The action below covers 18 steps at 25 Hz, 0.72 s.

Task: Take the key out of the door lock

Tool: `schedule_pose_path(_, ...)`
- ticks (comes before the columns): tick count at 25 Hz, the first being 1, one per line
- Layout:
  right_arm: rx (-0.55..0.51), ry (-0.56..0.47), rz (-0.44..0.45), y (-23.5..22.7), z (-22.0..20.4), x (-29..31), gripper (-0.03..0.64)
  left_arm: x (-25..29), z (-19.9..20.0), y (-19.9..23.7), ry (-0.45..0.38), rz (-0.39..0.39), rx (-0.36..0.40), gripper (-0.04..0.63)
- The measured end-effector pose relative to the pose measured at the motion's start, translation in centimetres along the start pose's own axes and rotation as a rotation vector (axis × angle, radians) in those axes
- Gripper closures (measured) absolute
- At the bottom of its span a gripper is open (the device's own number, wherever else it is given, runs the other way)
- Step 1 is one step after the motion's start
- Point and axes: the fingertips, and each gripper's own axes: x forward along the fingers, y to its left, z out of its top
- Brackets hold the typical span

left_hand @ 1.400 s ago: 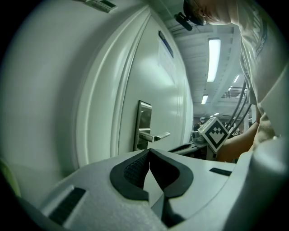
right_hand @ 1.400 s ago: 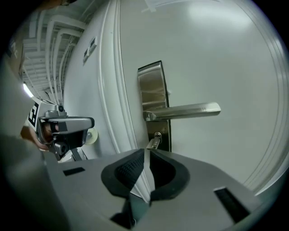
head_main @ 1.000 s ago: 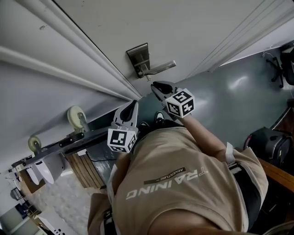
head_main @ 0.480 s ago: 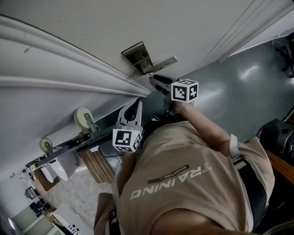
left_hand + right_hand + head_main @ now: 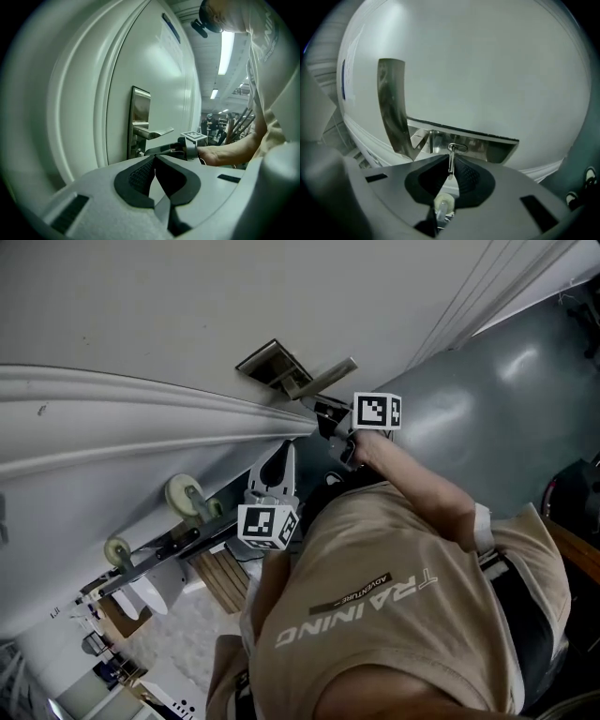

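A steel lock plate (image 5: 269, 365) with a lever handle (image 5: 327, 377) sits on the white door (image 5: 169, 306). My right gripper (image 5: 319, 410) reaches under the handle to the plate. In the right gripper view the thin metal key (image 5: 450, 161) stands edge-on between the closed jaws, its far end at the lock plate (image 5: 483, 146); the right gripper (image 5: 450, 159) is shut on it. My left gripper (image 5: 281, 457) hangs back below the door moulding, and its tips (image 5: 154, 158) meet with nothing between them. From there I see the plate (image 5: 139, 119), the handle (image 5: 157, 133) and the right gripper (image 5: 161, 150).
A cart frame with caster wheels (image 5: 186, 495) stands against the wall at lower left, wooden slats (image 5: 225, 579) beside it. Grey floor (image 5: 487, 418) spreads to the right. The person's beige-shirted torso (image 5: 394, 615) fills the foreground.
My right gripper has moved in from below the handle up to the lock plate. The left gripper stayed low, and the head view has swung a little.
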Motion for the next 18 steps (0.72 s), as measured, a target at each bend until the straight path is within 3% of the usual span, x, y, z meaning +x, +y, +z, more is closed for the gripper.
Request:
schedule_pose_path(4, 0.098, 0.009, 0.014, -0.1, -0.06, 0.61, 0.584, 0.44, 0.64, 0.17, -0.005, 0.007, -0.005, 0.586)
schedule_pose_path(9, 0.132, -0.005, 0.0, -0.25, 0.08, 0.84, 0.588, 0.6, 0.18, 0.2, 0.004, 0.001, -0.004, 0.586)
schedule_pose_path(18, 0.093, -0.005, -0.036, -0.12, -0.04, 0.56, 0.589, 0.28, 0.16, 0.62, -0.019, 0.012, -0.034, 0.586)
